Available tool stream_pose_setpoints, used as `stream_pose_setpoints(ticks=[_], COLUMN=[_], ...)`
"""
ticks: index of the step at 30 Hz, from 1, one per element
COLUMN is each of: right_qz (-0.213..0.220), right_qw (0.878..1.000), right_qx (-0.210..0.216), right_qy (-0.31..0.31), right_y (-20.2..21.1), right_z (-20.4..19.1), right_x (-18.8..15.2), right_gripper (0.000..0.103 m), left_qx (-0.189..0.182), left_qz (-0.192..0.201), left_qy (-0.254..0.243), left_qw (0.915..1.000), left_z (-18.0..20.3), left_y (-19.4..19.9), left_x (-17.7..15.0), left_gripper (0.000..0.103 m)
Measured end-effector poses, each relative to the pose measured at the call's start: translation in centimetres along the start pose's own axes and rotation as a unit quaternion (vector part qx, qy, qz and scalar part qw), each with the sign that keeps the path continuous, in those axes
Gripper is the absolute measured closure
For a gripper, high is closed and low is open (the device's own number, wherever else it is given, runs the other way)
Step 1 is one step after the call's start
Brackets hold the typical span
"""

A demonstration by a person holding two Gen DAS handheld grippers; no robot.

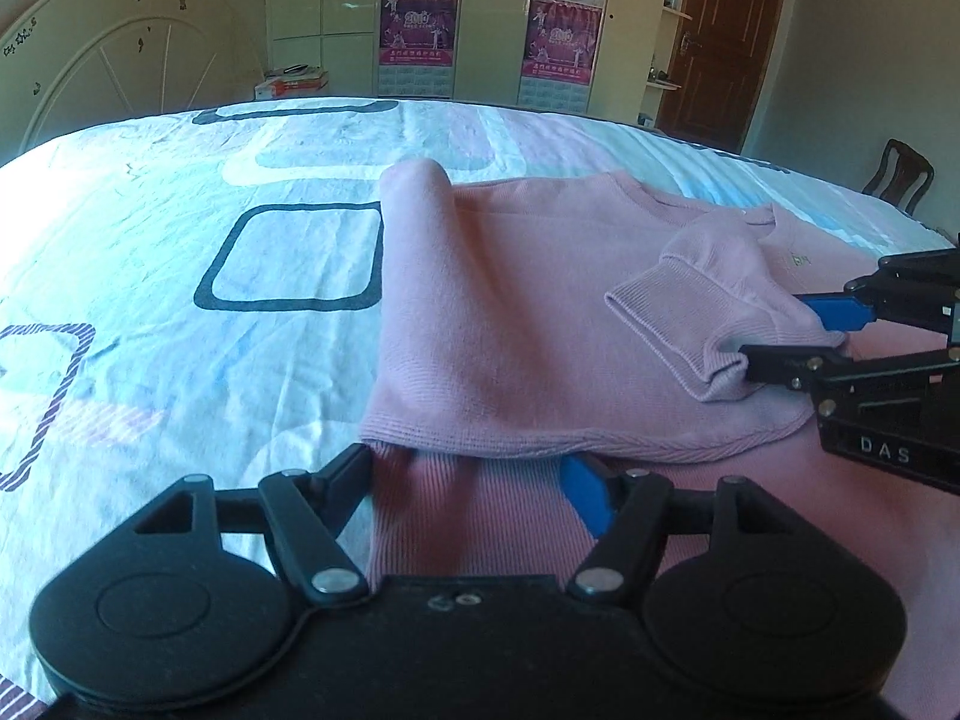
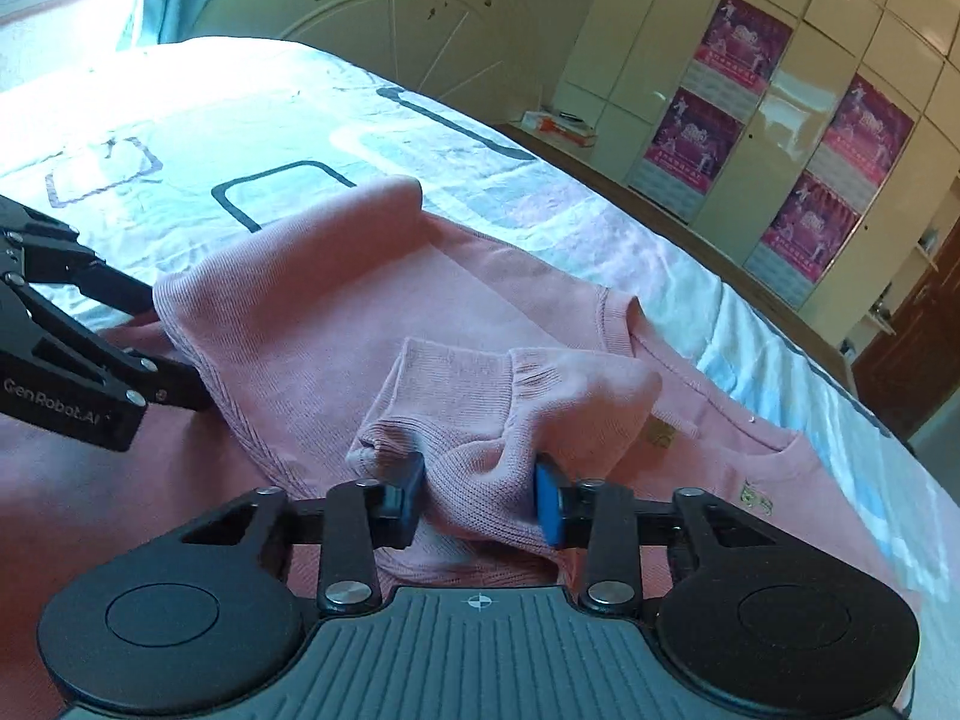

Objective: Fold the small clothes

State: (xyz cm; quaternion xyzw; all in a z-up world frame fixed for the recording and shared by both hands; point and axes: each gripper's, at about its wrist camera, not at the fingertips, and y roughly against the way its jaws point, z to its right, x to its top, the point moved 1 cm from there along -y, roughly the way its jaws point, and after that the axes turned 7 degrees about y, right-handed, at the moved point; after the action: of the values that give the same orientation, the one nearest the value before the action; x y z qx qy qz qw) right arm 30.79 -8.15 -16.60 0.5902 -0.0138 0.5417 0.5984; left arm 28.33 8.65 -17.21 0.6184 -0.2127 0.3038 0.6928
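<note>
A small pink knit sweater (image 1: pixel 528 312) lies on the bed, its left side folded over the body; it also shows in the right wrist view (image 2: pixel 312 300). My left gripper (image 1: pixel 474 468) sits at the folded hem edge with its jaws wide apart and the cloth between and over the fingertips. My right gripper (image 2: pixel 480 492) is shut on the bunched sleeve (image 2: pixel 486 420) and holds it over the sweater's body; it shows from the side in the left wrist view (image 1: pixel 798 330), where the sleeve cuff (image 1: pixel 678 324) hangs out of it.
The bed sheet (image 1: pixel 180 240) is pale blue and white with dark square outlines. A white headboard (image 1: pixel 120 72) stands at the left, wardrobes with pink posters (image 1: pixel 414 30) behind, a brown door (image 1: pixel 726 42) and a chair (image 1: pixel 900 174) at the right.
</note>
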Motion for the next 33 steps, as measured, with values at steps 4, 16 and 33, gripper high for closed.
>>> stream_pose_setpoints(ticks=[4,16,33], right_qz=[0.032,-0.007,0.022], right_qw=[0.990,0.908,0.943], right_qx=[0.024,-0.028,-0.014], right_qy=[-0.135,-0.418,-0.331], right_y=[2.0,6.2,4.6], right_z=[4.1,16.1,13.3], right_x=[0.2,-10.2,-6.5], right_gripper=[0.084,0.093,0.018], left_qx=[0.004,0.037,0.030], left_qz=[0.003,0.026,0.035], left_qy=[-0.006,0.000,0.060], left_qw=[1.0000,0.9990,0.9971], left_z=[0.1,0.8,-0.9], left_y=[-0.1,-0.9,-0.9], left_x=[0.0,0.9,1.1], left_gripper=[0.034,0.036,0.082])
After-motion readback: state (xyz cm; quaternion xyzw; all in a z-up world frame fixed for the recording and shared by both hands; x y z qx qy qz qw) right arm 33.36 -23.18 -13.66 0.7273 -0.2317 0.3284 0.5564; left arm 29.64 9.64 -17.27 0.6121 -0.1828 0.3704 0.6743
